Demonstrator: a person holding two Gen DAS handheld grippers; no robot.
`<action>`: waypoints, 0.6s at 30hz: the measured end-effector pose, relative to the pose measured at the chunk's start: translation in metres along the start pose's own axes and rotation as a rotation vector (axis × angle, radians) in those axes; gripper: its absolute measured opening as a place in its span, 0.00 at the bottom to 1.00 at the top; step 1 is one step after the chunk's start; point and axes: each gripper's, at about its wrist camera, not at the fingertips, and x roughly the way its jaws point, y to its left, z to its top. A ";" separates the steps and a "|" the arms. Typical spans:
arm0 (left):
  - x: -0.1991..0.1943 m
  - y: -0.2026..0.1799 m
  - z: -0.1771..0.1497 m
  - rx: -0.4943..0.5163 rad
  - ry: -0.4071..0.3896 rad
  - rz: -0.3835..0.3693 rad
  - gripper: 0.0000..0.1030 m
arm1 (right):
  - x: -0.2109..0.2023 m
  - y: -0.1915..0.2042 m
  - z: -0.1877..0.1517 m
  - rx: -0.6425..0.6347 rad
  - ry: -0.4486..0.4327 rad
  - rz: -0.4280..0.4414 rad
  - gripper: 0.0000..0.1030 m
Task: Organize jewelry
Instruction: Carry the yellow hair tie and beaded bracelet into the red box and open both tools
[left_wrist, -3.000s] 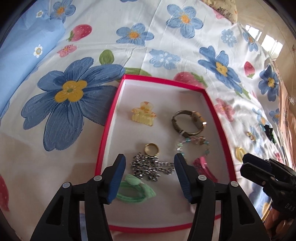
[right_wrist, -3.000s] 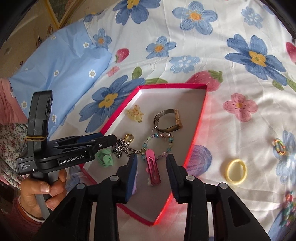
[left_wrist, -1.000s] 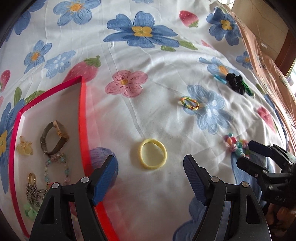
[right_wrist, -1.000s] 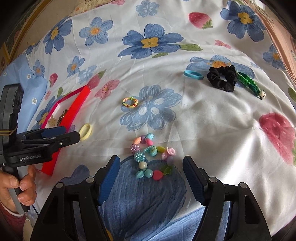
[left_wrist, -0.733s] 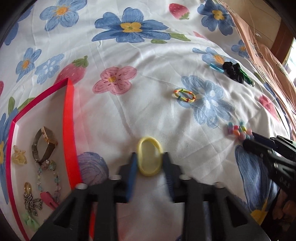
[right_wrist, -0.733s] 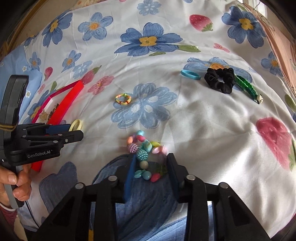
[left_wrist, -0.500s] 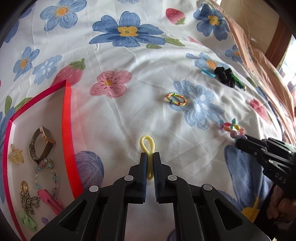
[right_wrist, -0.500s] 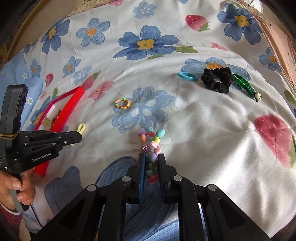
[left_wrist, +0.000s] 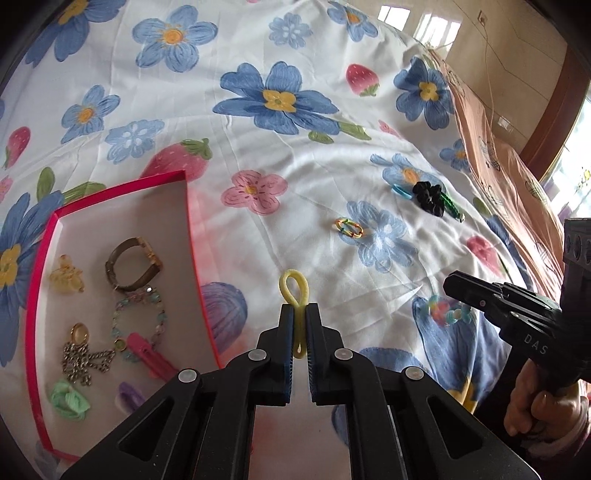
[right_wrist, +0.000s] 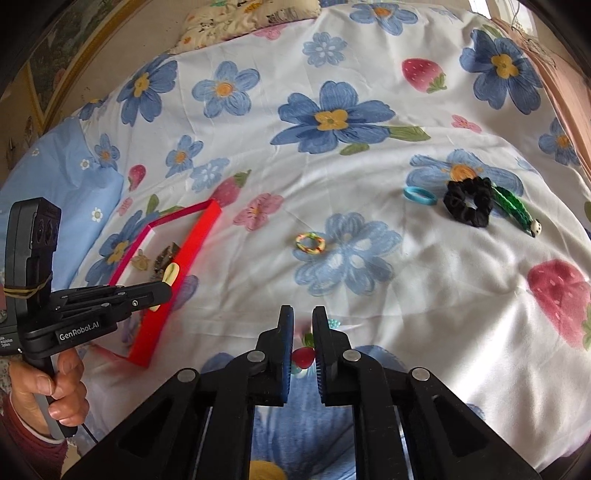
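Left wrist view: left gripper (left_wrist: 300, 314) fingers pinch the yellow hair tie (left_wrist: 293, 286) above the bed (left_wrist: 303, 177), beside the red tray (left_wrist: 194, 258). Right gripper (right_wrist: 303, 325) fingers clamp the beaded bracelet (right_wrist: 303, 356) near the bed's front edge.

Matt cotton bedsheet (left_wrist: 332, 155) — glossy metal chain (left_wrist: 83, 360).

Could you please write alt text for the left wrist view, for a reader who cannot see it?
The left gripper is shut on a yellow hair tie, pinched into a loop above a floral bedsheet. A red-rimmed tray of jewelry lies to the left; the right gripper holds a beaded bracelet at right.
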 end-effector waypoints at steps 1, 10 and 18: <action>-0.005 0.002 -0.002 -0.006 -0.005 0.000 0.05 | -0.001 0.003 0.001 -0.007 -0.002 0.003 0.09; -0.036 0.018 -0.014 -0.047 -0.037 0.001 0.05 | -0.006 0.028 0.007 -0.053 -0.021 0.029 0.09; -0.059 0.036 -0.023 -0.080 -0.066 0.015 0.05 | -0.005 0.056 0.016 -0.098 -0.029 0.069 0.09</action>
